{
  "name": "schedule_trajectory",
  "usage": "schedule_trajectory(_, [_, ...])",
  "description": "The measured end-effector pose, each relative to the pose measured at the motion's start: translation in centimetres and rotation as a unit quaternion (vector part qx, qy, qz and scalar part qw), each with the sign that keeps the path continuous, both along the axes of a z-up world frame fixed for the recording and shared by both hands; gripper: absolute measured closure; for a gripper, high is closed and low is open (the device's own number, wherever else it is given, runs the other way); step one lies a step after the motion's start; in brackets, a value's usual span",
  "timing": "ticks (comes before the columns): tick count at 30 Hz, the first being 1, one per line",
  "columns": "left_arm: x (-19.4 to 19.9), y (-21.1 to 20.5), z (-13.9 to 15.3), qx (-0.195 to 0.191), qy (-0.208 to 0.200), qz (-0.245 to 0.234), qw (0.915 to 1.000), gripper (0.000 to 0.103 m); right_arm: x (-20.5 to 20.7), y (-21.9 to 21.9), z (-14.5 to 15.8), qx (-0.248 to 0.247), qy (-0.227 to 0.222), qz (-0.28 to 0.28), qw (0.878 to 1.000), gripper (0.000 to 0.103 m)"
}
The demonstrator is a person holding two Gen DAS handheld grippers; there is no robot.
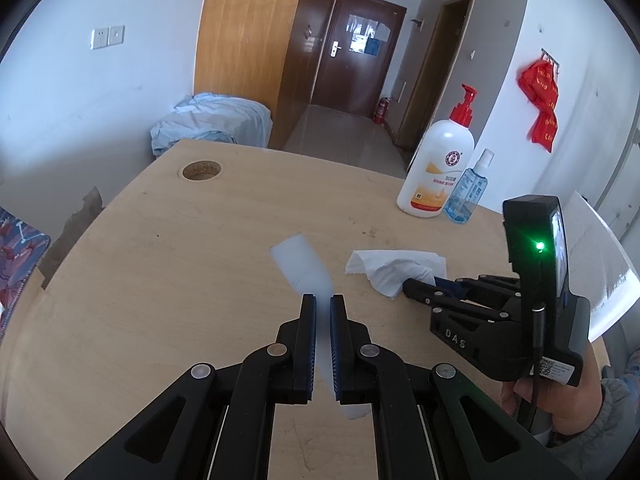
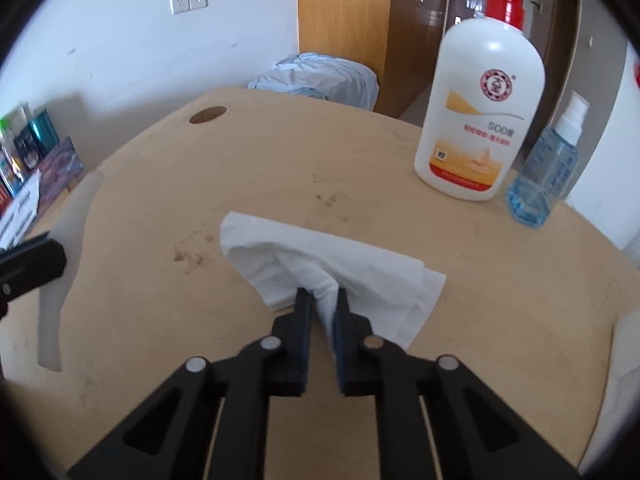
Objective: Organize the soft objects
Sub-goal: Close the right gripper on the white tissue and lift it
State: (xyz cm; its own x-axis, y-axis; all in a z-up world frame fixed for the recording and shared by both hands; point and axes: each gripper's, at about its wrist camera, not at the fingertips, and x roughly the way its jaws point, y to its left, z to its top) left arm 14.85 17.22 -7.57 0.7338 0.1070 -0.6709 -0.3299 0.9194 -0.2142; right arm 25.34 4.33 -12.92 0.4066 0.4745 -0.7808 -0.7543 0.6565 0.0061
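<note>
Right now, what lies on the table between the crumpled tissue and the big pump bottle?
Nothing: bare table separates the tissue from the pump bottle, clearest in the right wrist view.

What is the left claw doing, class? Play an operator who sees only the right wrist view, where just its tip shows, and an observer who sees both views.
Observer: The left claw is shut on a white strip.
Operator: My right claw pinches the tissue. What holds it up?
Observer: A hand in a grey sleeve grips its handle.
Operator: Anything by the far door?
Observer: A red fire extinguisher stands on the floor beside it.
</note>
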Motion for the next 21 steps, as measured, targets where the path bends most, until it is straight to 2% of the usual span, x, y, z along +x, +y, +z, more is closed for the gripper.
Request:
schedule_trajectory(7, [-0.5,-0.2,0.6,0.001,-0.006,0.002,1.0,0.096,-1.4,-0.6,1.8,0.023,-0.022,0.003,0.999,0.092])
schedule_trajectory(13, [-1.0,-0.6,1.1,0.006,-0.012,-0.002,0.9999,0.096,-2.2,-1.4,2.5,0.034,-0.021,-0.006,0.999,0.092])
schedule_trajectory(16, [-1.4,-0.6,1.3,0.006,-0.014,0.0,0.9999,0.096,-2.1,-1.5,2.6,0.041,-0.021,-0.013,0.999,0.096])
schedule_trajectory(21, [-2.0,-0.5,1.6,0.01,-0.019,0.005,0.9998,0.096,-1.9,-1.6,2.8,0.059,-0.007,0.001,0.998,0.096])
